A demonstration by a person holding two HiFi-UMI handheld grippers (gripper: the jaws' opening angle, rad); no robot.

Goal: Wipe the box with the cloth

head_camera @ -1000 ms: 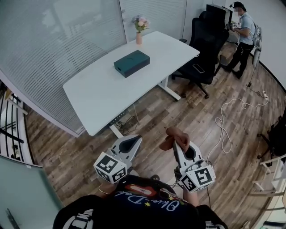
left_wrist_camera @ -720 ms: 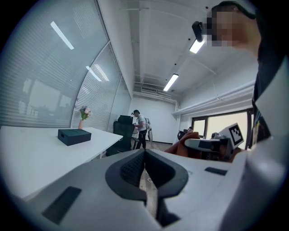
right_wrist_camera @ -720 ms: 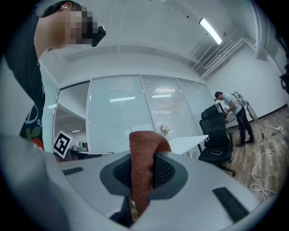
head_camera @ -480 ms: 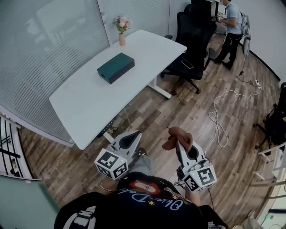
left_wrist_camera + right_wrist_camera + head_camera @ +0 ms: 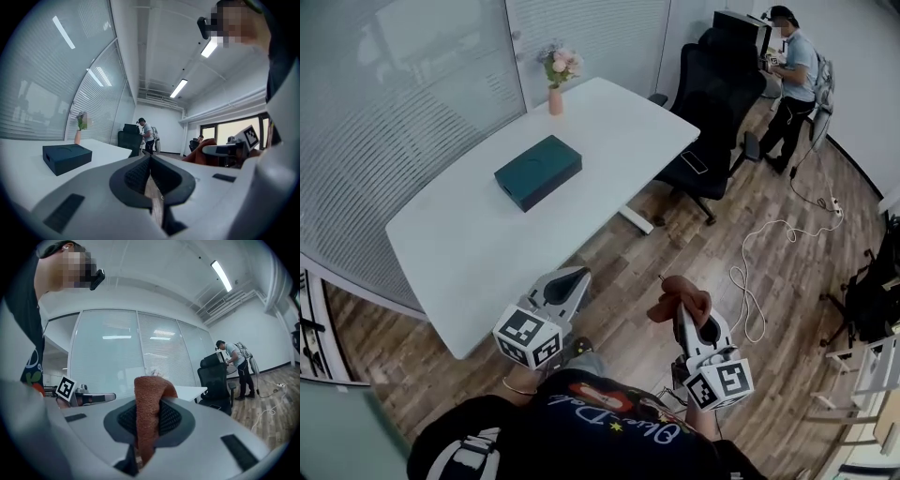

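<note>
A dark teal box (image 5: 538,172) lies flat on the white table (image 5: 469,244), left of the middle; the left gripper view shows the box (image 5: 67,158) well ahead at the left. My right gripper (image 5: 684,309) is shut on a rust-brown cloth (image 5: 678,300), held over the wooden floor short of the table; in the right gripper view the cloth (image 5: 149,414) sticks up between the jaws. My left gripper (image 5: 579,276) hangs near the table's near edge, jaws shut with nothing between them (image 5: 150,161).
A pink vase with flowers (image 5: 557,86) stands at the table's far end. A black office chair (image 5: 705,131) sits right of the table. A person (image 5: 791,82) stands at a desk at the back right. A white cable (image 5: 759,272) snakes over the floor.
The table and box have drawn closer and shifted left in the head view. Both grippers kept their pose; the cloth stayed in the right one.
</note>
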